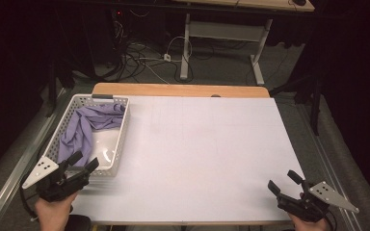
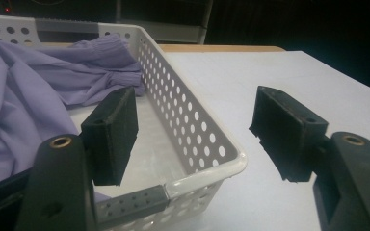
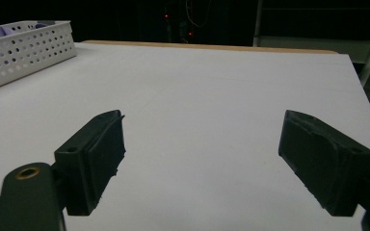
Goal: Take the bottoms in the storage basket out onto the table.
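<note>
A white perforated basket (image 1: 119, 144) stands at the table's left side and holds a crumpled purple cloth (image 1: 84, 126). My left gripper (image 1: 83, 161) hovers open at the basket's near end. In the left gripper view one jaw hangs over the basket's inside near the cloth (image 2: 38, 96), the other over the table outside the basket's wall (image 2: 197, 130). My right gripper (image 1: 284, 182) is open and empty above the table's near right corner. In the right gripper view the basket (image 3: 24, 50) sits far off at the upper left.
A white sheet (image 1: 197, 149) covers most of the wooden table, whose bare far edge (image 1: 178, 89) shows. Beyond it lie floor cables (image 1: 144, 57) and the legs of another desk (image 1: 221, 33). Metal rails (image 1: 9, 178) run along both sides.
</note>
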`<state>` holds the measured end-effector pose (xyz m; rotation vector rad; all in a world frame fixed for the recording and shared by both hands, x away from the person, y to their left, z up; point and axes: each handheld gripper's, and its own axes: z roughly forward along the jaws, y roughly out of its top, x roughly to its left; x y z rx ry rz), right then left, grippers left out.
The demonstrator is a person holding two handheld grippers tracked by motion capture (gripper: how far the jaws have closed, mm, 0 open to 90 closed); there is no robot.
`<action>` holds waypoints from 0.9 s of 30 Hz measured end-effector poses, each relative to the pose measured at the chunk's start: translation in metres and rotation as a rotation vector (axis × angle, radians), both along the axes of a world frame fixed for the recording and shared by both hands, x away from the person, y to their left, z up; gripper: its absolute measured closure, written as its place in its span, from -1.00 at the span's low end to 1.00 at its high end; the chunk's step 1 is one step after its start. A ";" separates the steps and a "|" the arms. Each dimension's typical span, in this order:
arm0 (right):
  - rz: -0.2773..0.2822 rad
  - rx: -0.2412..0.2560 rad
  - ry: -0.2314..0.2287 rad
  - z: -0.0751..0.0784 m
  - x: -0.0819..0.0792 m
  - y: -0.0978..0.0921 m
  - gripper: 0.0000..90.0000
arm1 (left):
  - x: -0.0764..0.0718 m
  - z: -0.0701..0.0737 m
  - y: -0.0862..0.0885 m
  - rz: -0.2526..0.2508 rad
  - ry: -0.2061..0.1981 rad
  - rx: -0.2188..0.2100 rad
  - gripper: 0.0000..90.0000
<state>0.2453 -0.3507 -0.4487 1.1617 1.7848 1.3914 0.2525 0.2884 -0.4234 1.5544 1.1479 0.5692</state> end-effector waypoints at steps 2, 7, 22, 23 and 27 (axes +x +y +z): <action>0.000 -0.001 -0.005 0.000 0.000 0.000 -0.62 | 0.002 0.003 -0.001 -0.003 0.001 0.008 -0.29; -0.005 0.001 0.000 0.000 0.000 0.000 -0.62 | 0.004 0.008 0.003 -0.004 -0.008 0.011 -0.29; -0.005 0.010 0.010 -0.001 0.001 -0.001 -0.62 | 0.017 0.018 0.007 0.001 -0.010 0.023 -0.31; -0.003 0.009 0.009 -0.001 0.001 0.000 -0.62 | 0.019 0.020 0.006 0.000 -0.013 0.024 -0.31; 0.000 0.006 0.011 -0.001 0.001 0.000 -0.62 | 0.022 0.022 0.006 0.002 -0.013 0.020 -0.32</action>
